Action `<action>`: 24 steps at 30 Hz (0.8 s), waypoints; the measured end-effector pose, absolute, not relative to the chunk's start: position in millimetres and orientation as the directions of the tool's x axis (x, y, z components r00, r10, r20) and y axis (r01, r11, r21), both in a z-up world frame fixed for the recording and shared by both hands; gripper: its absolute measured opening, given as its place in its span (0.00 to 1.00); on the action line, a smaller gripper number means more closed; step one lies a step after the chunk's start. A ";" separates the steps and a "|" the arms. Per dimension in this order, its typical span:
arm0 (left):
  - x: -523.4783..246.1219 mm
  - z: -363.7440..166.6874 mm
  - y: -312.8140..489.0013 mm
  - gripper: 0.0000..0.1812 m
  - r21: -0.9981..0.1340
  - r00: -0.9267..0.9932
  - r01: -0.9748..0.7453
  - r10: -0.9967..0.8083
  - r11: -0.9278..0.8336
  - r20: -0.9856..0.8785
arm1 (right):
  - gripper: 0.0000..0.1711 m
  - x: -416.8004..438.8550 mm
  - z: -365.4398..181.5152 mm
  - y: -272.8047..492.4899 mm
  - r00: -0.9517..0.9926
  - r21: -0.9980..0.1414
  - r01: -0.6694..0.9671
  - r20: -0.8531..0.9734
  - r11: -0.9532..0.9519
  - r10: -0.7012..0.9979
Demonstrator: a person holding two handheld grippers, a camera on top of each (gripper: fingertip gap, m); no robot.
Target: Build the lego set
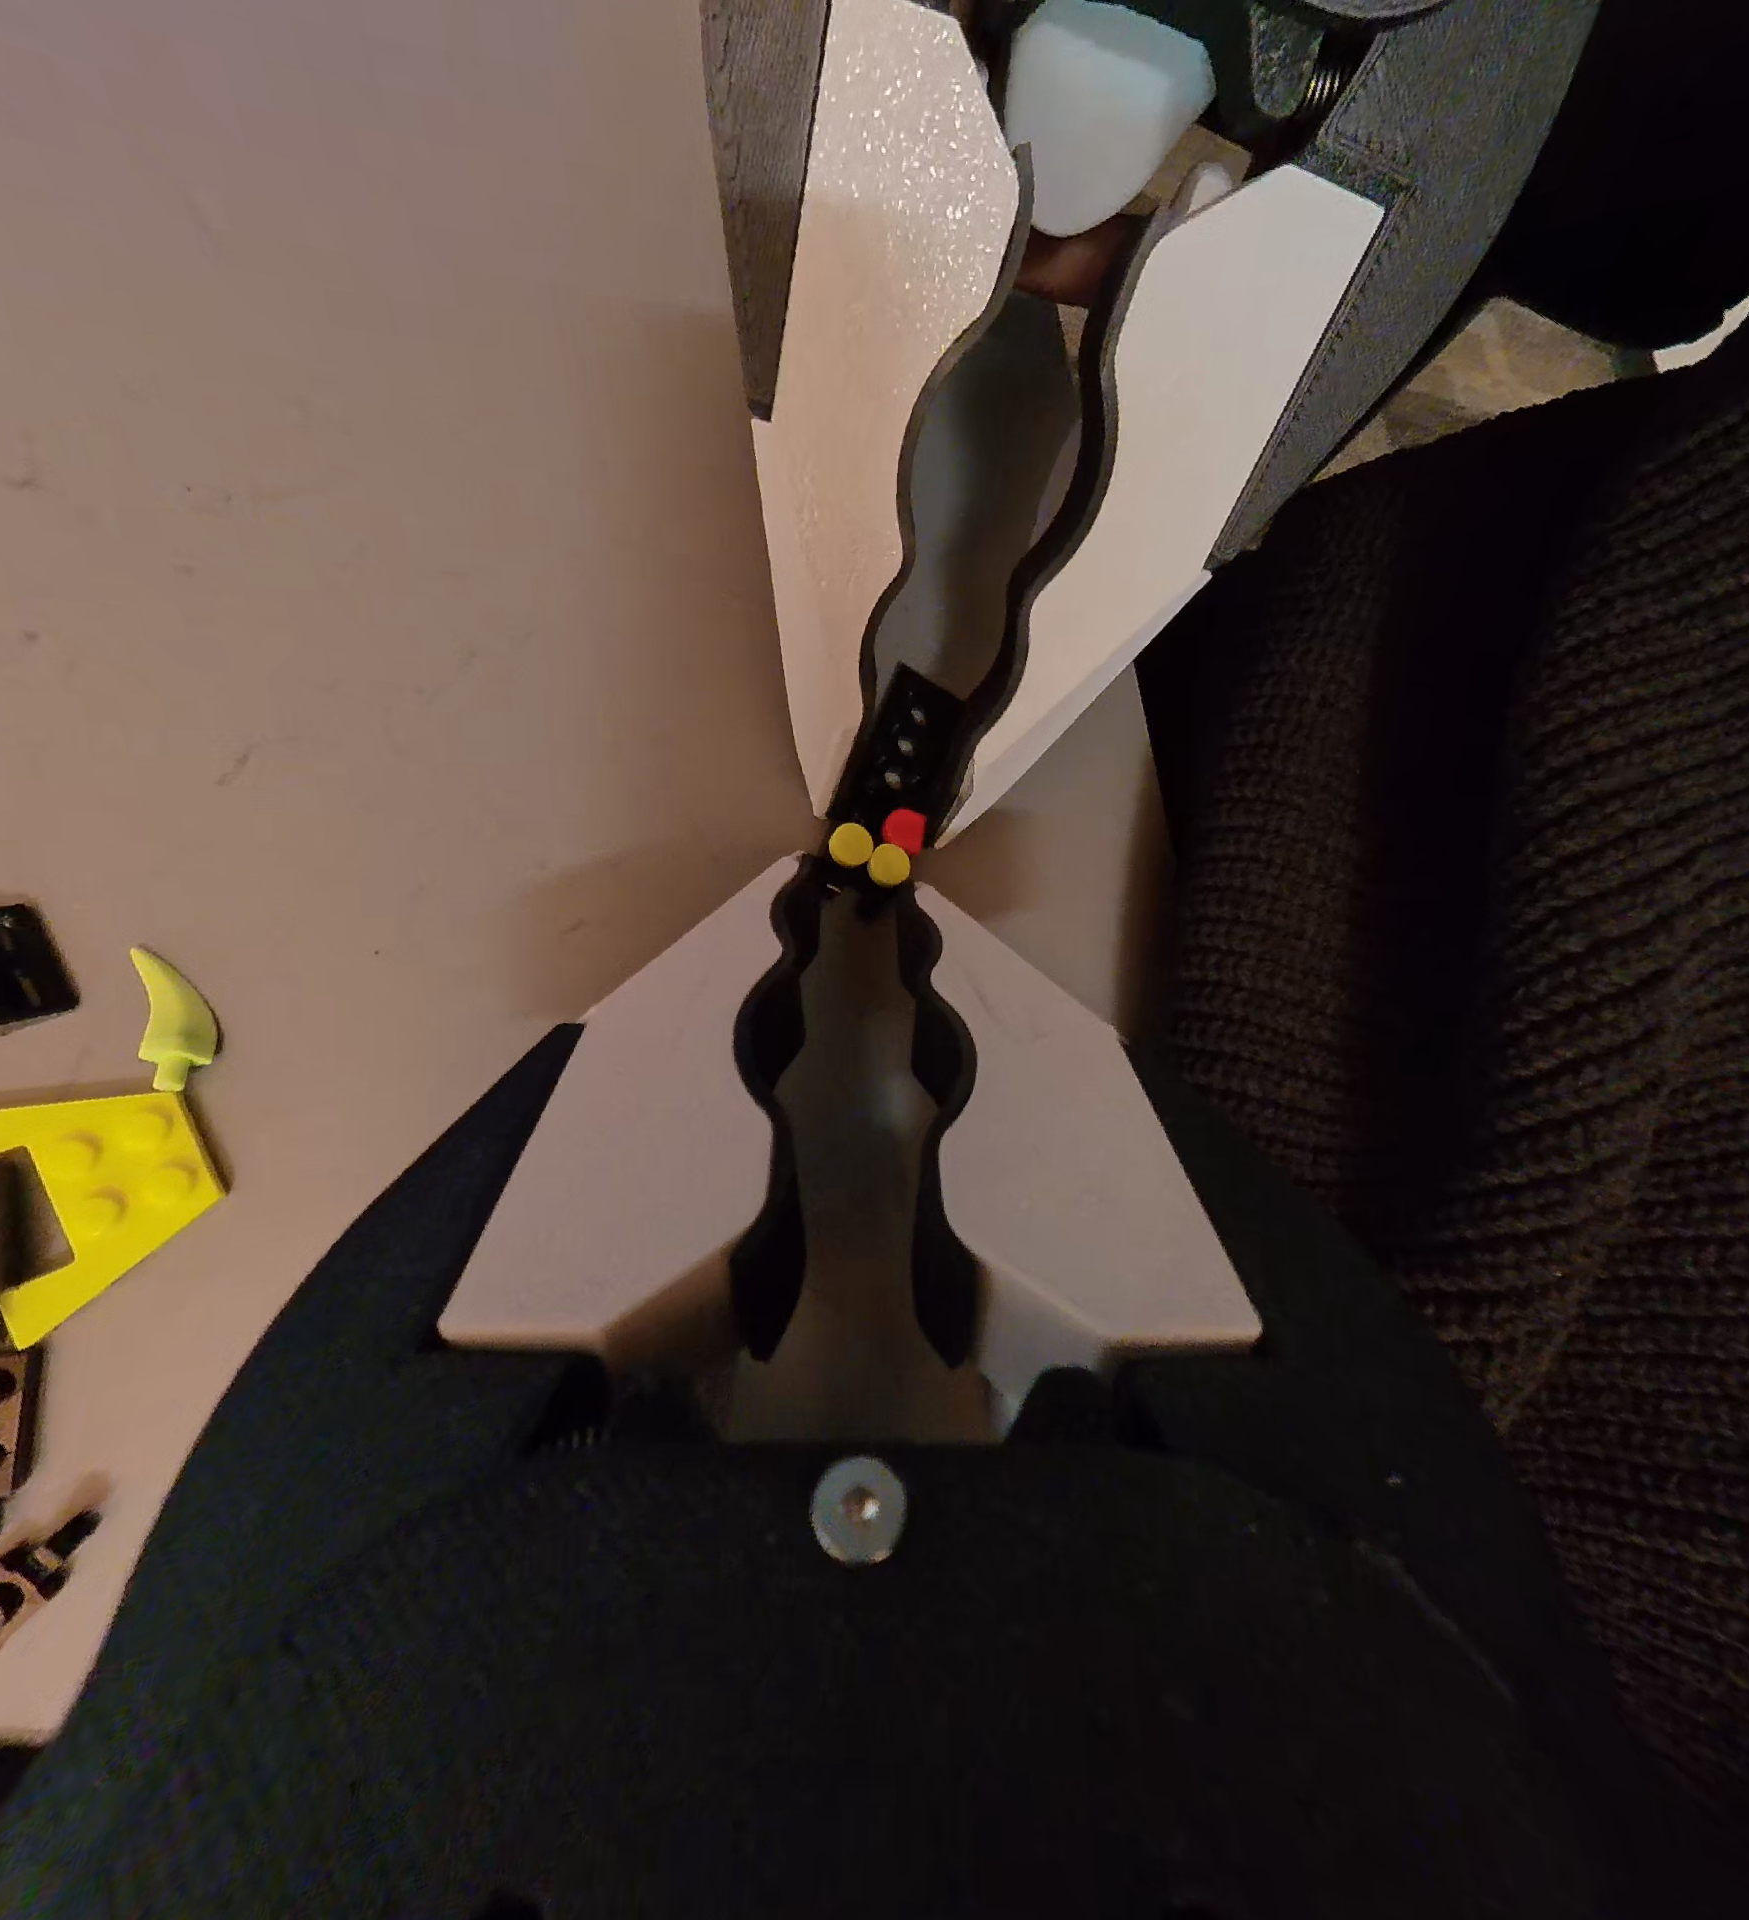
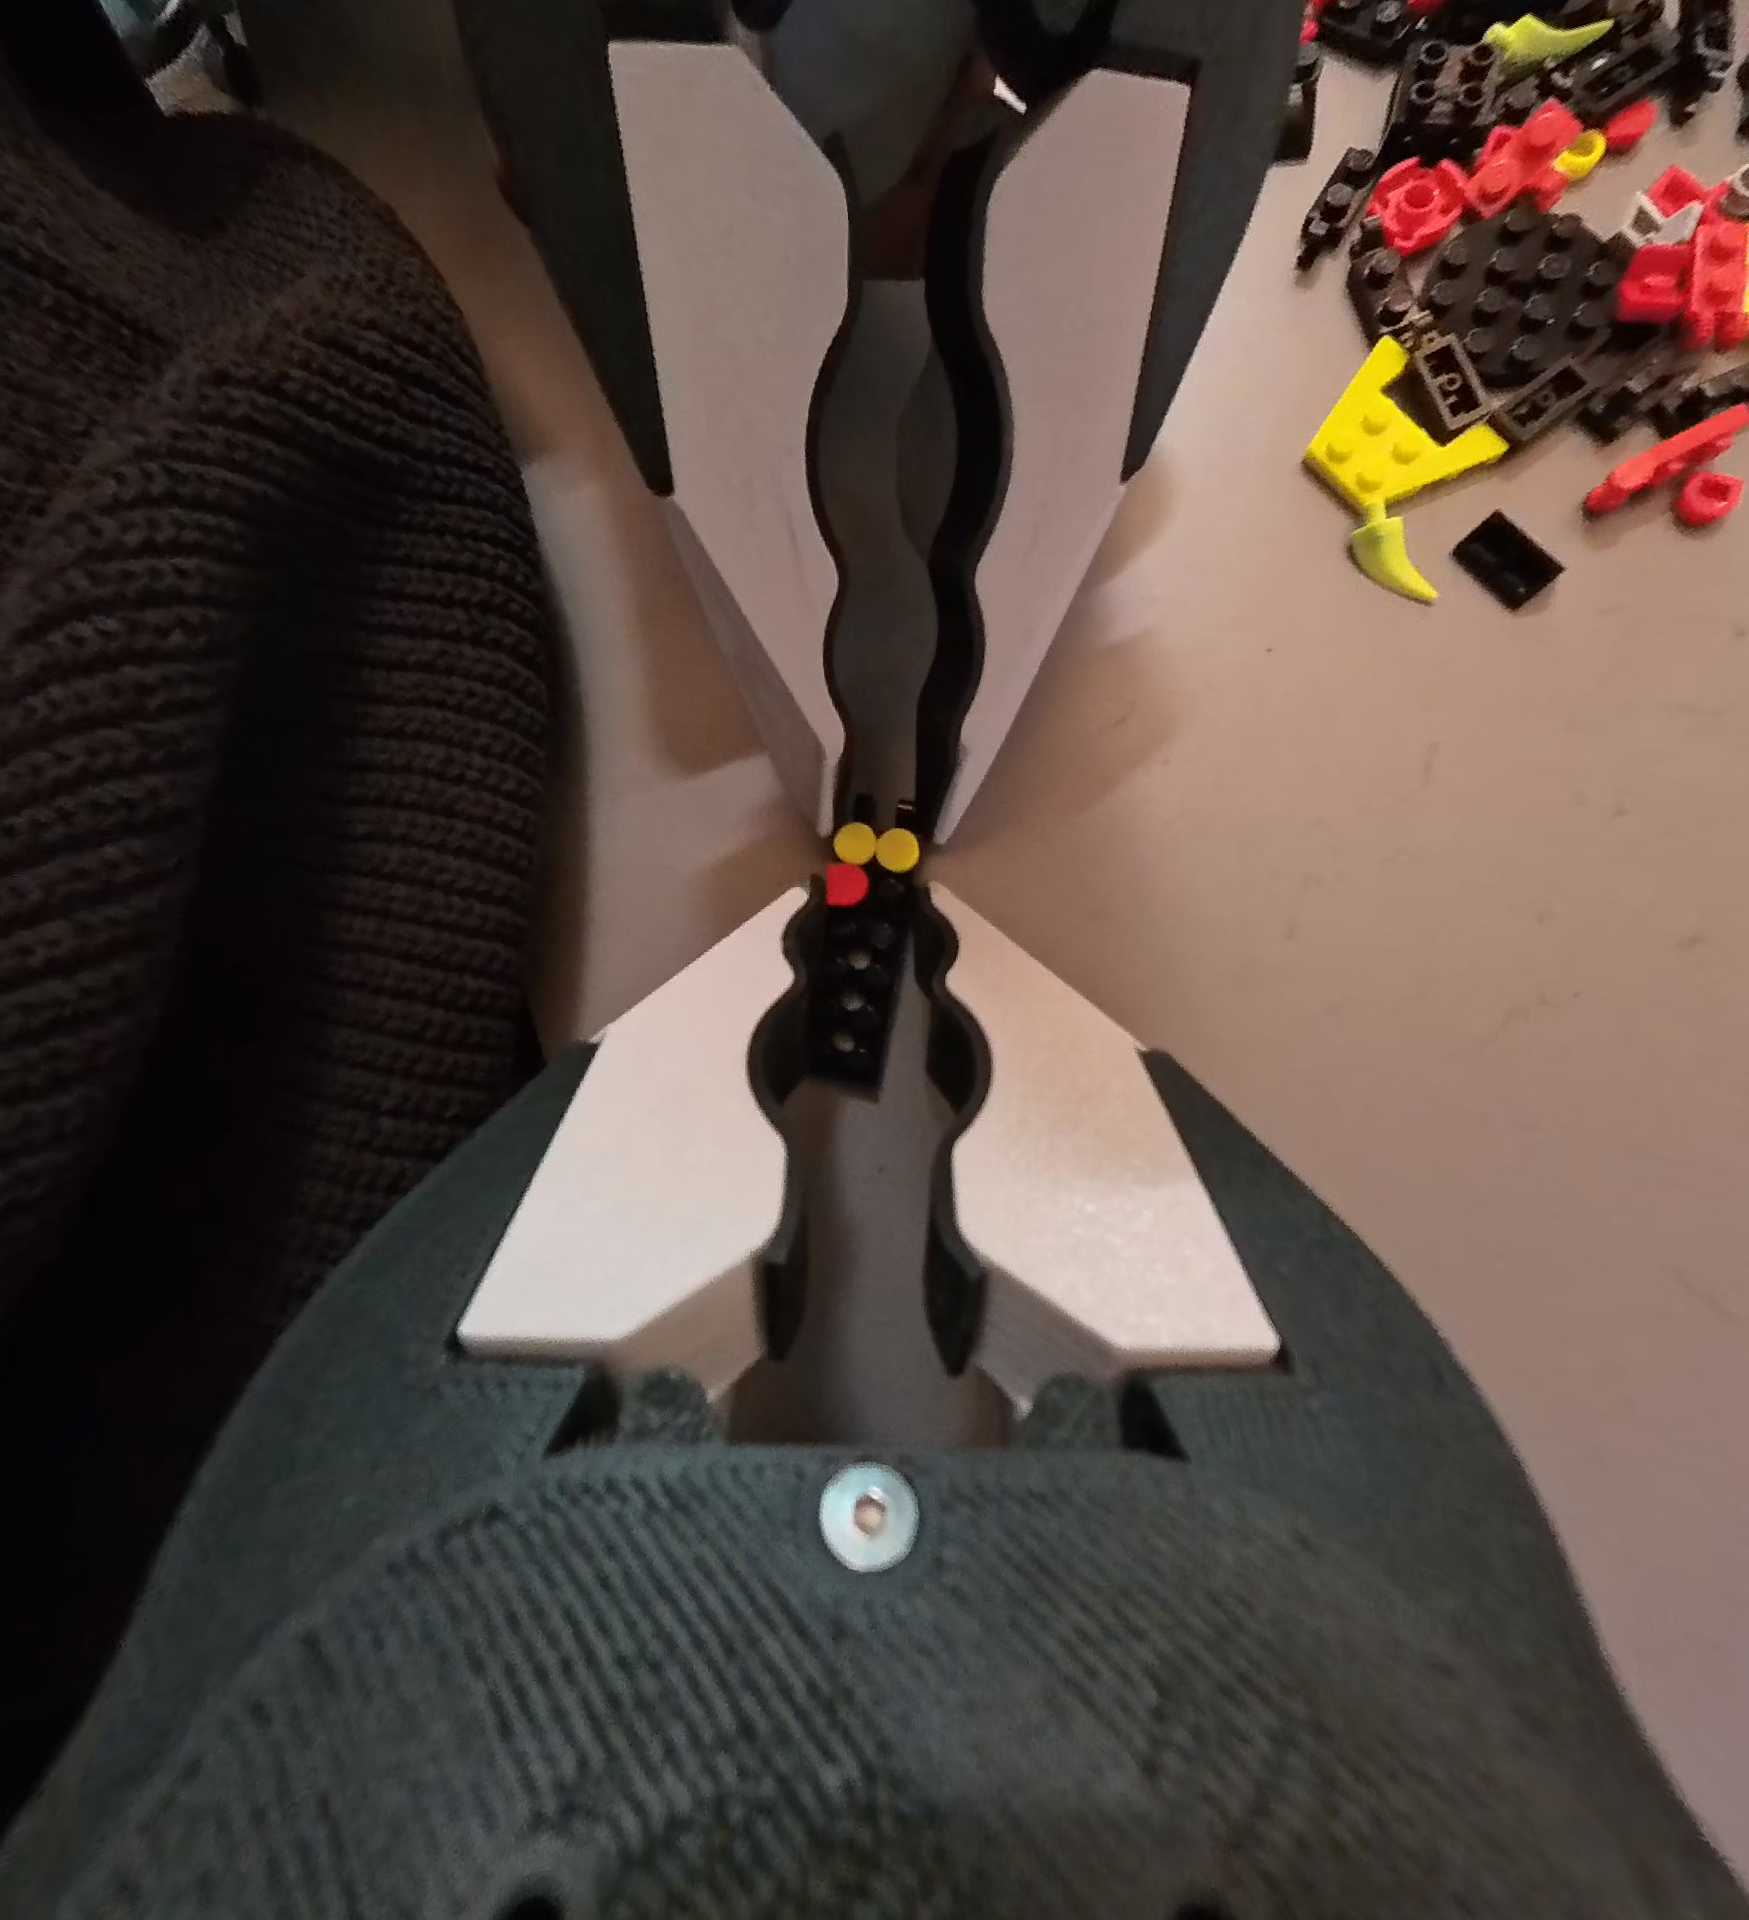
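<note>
The left gripper (image 1: 865, 883) has its fingers pinched narrow on the near end of a small black studded assembly (image 1: 896, 753), tipped with two yellow round studs (image 1: 849, 844) and one red piece (image 1: 904, 828); the right gripper (image 2: 870, 894) meets it tip to tip, fingers closed narrow on the long black end (image 2: 854, 997), all held above the tabletop (image 1: 330, 520). The likely failure is a twist or uneven squeeze: the hard, glossy plastic could pop the tiny studs off or lever the assembly out between the wavy black-edged white fingers. To the right, loose red, black and yellow bricks (image 2: 1576, 260) and a lime claw (image 2: 1395, 561) lie scattered on the smooth beige surface.
</note>
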State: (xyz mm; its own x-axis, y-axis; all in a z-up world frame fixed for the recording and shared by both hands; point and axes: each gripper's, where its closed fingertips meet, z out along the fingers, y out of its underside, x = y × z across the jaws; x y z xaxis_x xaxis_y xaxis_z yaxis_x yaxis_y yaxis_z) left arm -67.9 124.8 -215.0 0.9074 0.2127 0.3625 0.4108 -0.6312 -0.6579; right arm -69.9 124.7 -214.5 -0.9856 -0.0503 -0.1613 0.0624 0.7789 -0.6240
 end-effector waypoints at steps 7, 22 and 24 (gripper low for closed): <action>-69.4 -215.3 125.7 0.07 -0.657 0.906 0.416 0.228 -0.629 0.356 | 0.09 -71.7 -214.8 123.9 -0.988 -0.616 0.066 -0.151 0.785 -0.035; -72.4 -216.3 125.4 0.07 -0.655 0.918 0.396 0.265 -0.643 0.295 | 0.09 -75.7 -214.5 123.7 -0.970 -0.574 0.183 -0.236 0.798 0.053; -72.4 -216.3 125.4 0.07 -0.654 0.918 0.395 0.266 -0.645 0.293 | 0.09 -75.8 -214.5 123.7 -0.970 -0.574 0.183 -0.235 0.798 0.054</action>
